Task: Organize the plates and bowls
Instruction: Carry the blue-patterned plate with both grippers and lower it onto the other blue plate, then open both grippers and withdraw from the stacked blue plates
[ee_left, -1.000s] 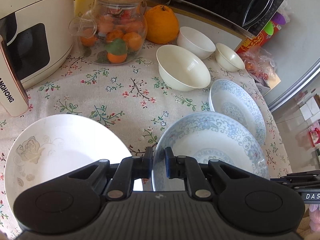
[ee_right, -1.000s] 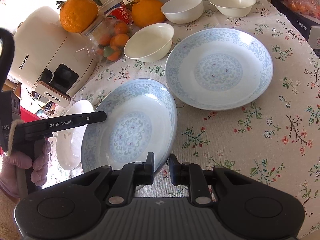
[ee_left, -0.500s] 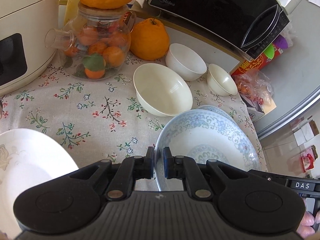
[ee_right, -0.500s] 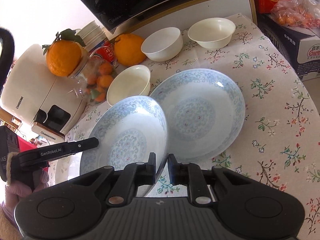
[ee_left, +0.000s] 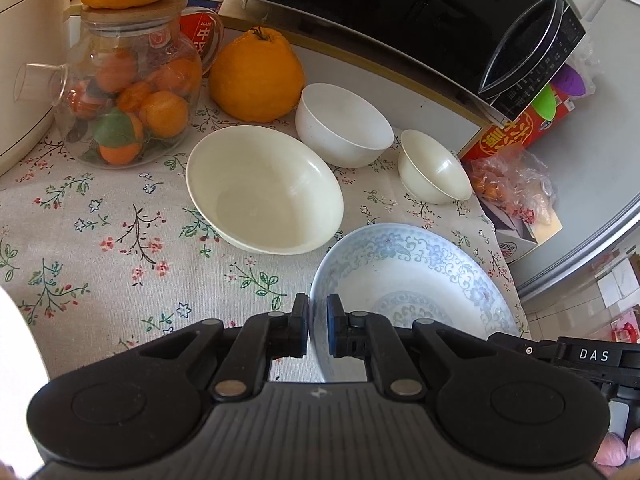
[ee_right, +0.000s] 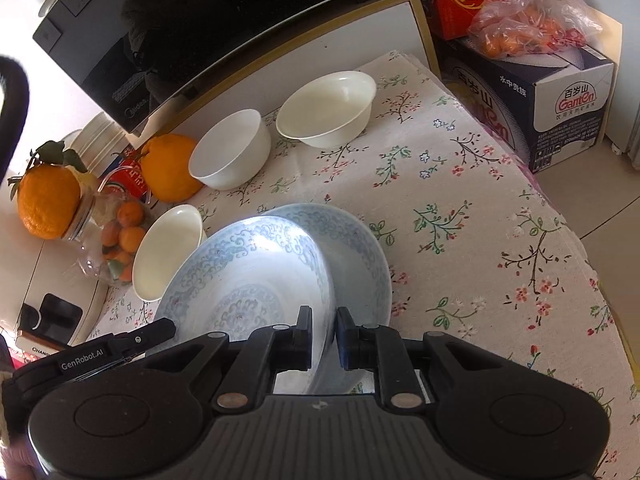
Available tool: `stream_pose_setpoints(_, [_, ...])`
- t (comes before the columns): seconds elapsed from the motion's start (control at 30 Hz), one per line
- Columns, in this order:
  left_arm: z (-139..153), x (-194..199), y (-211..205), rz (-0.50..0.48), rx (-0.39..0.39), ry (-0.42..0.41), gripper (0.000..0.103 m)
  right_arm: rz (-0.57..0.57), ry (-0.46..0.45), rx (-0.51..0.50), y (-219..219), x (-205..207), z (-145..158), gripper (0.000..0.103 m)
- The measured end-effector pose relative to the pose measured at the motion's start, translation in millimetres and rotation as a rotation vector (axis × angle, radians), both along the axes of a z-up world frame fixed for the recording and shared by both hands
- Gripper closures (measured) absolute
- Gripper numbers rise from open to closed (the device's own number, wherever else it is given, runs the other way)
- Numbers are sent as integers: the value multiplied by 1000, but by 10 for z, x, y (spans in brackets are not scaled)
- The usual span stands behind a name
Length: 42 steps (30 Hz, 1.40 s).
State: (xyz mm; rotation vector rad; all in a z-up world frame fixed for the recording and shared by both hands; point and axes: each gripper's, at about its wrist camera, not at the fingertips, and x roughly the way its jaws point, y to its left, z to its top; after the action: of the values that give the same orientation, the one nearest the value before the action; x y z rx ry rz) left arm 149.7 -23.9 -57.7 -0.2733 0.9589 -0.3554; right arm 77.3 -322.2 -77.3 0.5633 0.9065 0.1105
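Top plate (ee_right: pixel 248 276): blue-patterned glazed ceramic, shallow. Held tilted over a matching second plate (ee_right: pixel 360 256) that lies on the floral cloth (ee_right: pixel 460 200); whether its low edge touches the one beneath cannot be told. Judged stiff, fairly heavy, brittle, and slick at the glaze. Only the thin rim offers a hold, so grip on opposite edges and set down gently, rim seated inside rim.

Left gripper (ee_left: pixel 318 322): fingers closed to a narrow gap, pinching the plate's near-left rim.

Right gripper (ee_right: pixel 323 330): fingers likewise pinching the rim on the opposite side.

Large bowl (ee_left: pixel 264 190): cream, empty, just beside the plates on the left. Likely next for nesting; same fragility, rim hold.

Mid bowl (ee_left: pixel 344 124): white, deeper, behind the large bowl.

Small bowl (ee_left: pixel 434 168): cream, flared, near the cloth's far edge.

White plate (ee_left: pixel 18 360): only an edge shows at far left, well apart from the blue pair.

Surrounds: glass jar (ee_left: pixel 120 92) of small oranges, large orange (ee_left: pixel 256 76) beside it, microwave (ee_left: pixel 420 12) behind the bowls.
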Motion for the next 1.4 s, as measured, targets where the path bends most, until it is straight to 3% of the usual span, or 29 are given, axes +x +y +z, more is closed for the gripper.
stream_pose_setpoints(0.37, [-65, -107, -348, -27, 196, -123, 94, -70, -7, -104, 28, 59, -80, 91])
stream_pose_setpoints(0.53, [-70, -145, -401, -18, 234, -171, 94, -68, -31, -155, 85, 61, -78, 91])
stream_pose_setpoints(0.93, [-103, -293, -647, -82, 416, -277, 94, 8, -63, -416, 343, 46, -40, 88])
stream_pose_setpoints(1.2, [-121, -259, -604, -100, 397, -249, 92, 24, -57, -427, 348, 53, -68, 86])
stream_pose_setpoints(1.33, [-160, -245, -585, -107, 371, -188, 81, 34, -62, -423, 381, 38, -53, 79])
stream_pose_setpoints(1.4, [-153, -257, -584, -106, 368, -182, 80, 30, -61, -429, 390, 31, -35, 69])
